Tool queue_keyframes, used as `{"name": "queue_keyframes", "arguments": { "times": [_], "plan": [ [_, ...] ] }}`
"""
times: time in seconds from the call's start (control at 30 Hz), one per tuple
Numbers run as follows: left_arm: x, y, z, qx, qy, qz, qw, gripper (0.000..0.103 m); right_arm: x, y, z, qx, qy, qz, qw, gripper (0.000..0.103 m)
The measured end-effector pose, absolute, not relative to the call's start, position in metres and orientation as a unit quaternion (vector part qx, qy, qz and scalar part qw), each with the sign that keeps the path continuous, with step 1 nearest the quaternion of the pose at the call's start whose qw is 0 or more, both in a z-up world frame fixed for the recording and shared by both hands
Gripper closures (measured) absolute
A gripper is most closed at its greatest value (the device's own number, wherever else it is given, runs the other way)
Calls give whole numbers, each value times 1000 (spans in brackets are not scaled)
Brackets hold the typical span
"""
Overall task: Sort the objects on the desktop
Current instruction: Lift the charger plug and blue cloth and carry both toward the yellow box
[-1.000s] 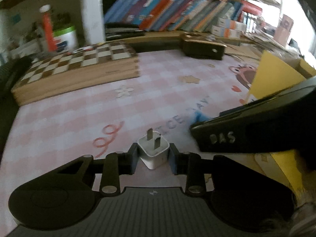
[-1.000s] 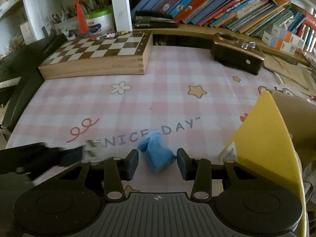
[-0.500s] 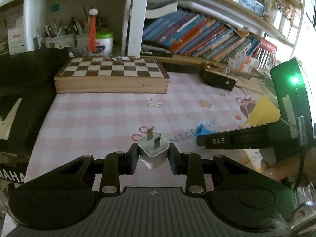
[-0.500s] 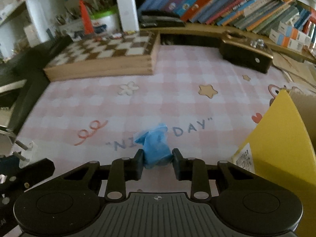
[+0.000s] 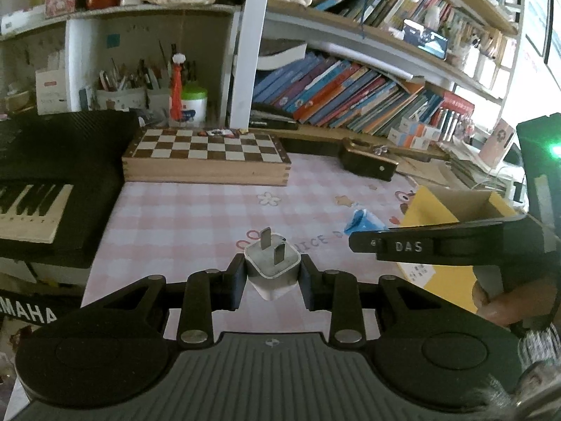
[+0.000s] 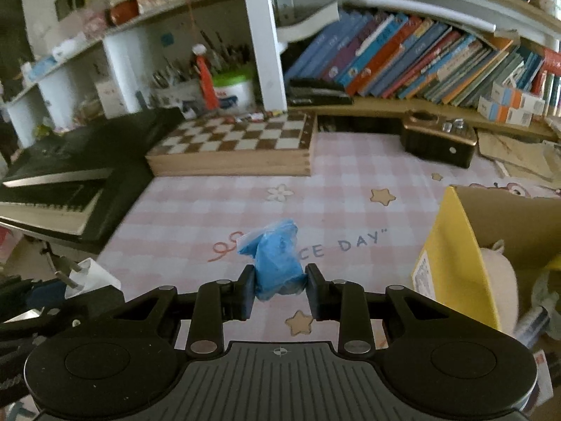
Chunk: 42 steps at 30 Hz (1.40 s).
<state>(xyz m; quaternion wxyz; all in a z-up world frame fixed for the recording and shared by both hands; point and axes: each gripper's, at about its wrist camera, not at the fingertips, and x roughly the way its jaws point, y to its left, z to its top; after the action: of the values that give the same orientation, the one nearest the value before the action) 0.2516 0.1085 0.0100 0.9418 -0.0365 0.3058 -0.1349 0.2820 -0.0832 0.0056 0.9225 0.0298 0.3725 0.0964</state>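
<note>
My left gripper (image 5: 272,277) is shut on a white plug adapter (image 5: 272,266) with its two prongs pointing away, held above the pink checked mat (image 5: 196,217). My right gripper (image 6: 279,289) is shut on a crumpled blue bag (image 6: 277,259) and holds it above the mat. In the left wrist view the blue bag (image 5: 363,221) shows at the tip of the right gripper. In the right wrist view the plug adapter (image 6: 92,275) shows at the lower left. A yellow cardboard box (image 6: 466,245) stands open at the right and holds a beige roll (image 6: 499,280).
A wooden chess box (image 5: 207,161) lies at the back of the mat. A black keyboard (image 5: 45,189) lies to the left. A dark brown radio-like box (image 5: 368,161) sits at the back right. Bookshelves (image 5: 350,94) run behind.
Both grippers have risen from the mat with their objects. The right gripper closed on the blue bag and lifted it. The left kept its hold on the plug adapter.
</note>
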Motion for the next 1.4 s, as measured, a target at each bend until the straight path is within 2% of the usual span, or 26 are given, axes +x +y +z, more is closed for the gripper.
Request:
{"name": "queue_keyframes", "arguments": {
  "times": [0.37, 1.07, 1.4],
  "plan": [
    [177, 121, 38, -39, 281, -147, 948, 74, 189, -91, 27, 2, 343, 120, 932, 73],
    [31, 133, 34, -14, 299, -199, 933, 74, 28, -81, 15, 20, 364, 103, 925, 73],
    [-4, 124, 26, 0, 319, -236, 918, 74, -23, -86, 8, 47, 384, 71, 919, 73]
  ]
}}
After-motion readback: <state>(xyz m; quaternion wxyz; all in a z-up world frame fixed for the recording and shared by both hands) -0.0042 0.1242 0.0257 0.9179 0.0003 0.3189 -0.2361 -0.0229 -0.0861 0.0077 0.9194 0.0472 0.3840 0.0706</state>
